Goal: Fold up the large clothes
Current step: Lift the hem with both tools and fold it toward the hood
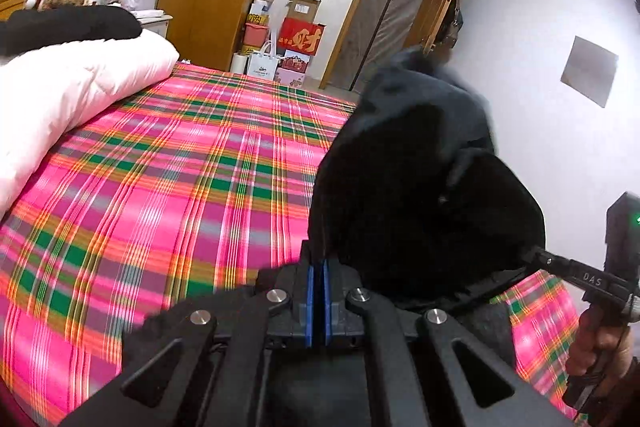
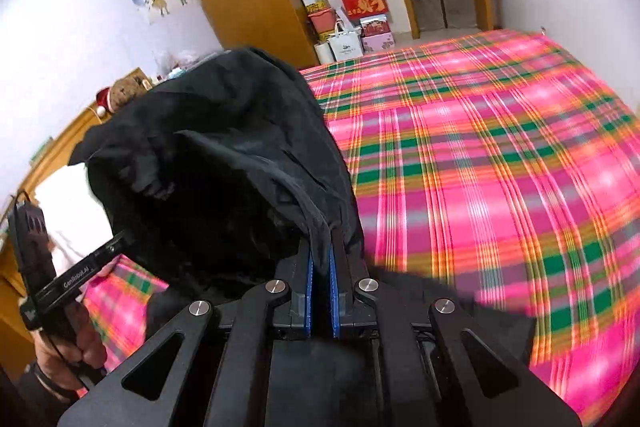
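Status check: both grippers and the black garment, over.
Left gripper shut on black fabric garment. Right gripper shut on it too. Garment bunched, raised over pink plaid bedsheet. Nothing blocking.

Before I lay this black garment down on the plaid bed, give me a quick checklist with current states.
1. Left hand-held gripper shut on the bulky black fabric garment: ok.
2. Right hand-held gripper shut on the garment: ok.
3. Garment lifted off the pink-and-green plaid bedsheet: mostly ok; its lower end cannot tell.
4. Open sheet ahead for laying down: ok.
5. White padded quilt apart from that area: ok.
6. Garment spread flat between grippers: not ok, bunched.
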`<move>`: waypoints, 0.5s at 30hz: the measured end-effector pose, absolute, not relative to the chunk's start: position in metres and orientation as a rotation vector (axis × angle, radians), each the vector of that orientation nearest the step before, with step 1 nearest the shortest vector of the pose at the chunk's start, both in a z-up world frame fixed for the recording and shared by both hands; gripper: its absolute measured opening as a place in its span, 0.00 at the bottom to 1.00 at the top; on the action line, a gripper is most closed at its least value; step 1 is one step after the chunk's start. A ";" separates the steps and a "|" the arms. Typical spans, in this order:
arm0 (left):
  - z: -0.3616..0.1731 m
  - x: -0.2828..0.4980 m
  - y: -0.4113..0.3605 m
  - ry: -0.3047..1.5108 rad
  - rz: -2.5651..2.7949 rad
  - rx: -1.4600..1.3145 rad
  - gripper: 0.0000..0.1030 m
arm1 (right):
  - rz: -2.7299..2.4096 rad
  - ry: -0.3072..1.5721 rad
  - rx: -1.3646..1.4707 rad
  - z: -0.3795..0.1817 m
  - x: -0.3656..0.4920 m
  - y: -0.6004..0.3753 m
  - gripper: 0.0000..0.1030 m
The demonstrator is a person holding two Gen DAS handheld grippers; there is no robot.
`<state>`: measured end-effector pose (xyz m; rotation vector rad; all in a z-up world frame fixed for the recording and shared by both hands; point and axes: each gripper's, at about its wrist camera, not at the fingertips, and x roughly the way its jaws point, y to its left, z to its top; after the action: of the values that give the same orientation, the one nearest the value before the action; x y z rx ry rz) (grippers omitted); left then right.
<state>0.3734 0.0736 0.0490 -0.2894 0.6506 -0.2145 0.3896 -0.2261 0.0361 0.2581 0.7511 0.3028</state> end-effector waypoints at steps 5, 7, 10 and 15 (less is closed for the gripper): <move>0.020 0.312 0.078 0.711 -0.194 -0.324 0.04 | 0.281 0.839 0.330 -0.002 0.338 -0.236 0.06; 0.003 0.295 0.082 0.753 -0.170 -0.353 0.04 | 0.263 0.890 0.331 -0.023 0.322 -0.238 0.06; -0.023 0.277 0.089 0.820 -0.114 -0.370 0.04 | 0.258 0.960 0.345 -0.049 0.306 -0.240 0.06; -0.053 0.247 0.104 0.936 -0.057 -0.404 0.06 | 0.238 1.039 0.353 -0.070 0.289 -0.247 0.07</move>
<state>0.2468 0.1045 -0.0533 -0.4037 0.9361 -0.0566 0.2889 -0.2468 -0.0698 0.3529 1.0387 0.2385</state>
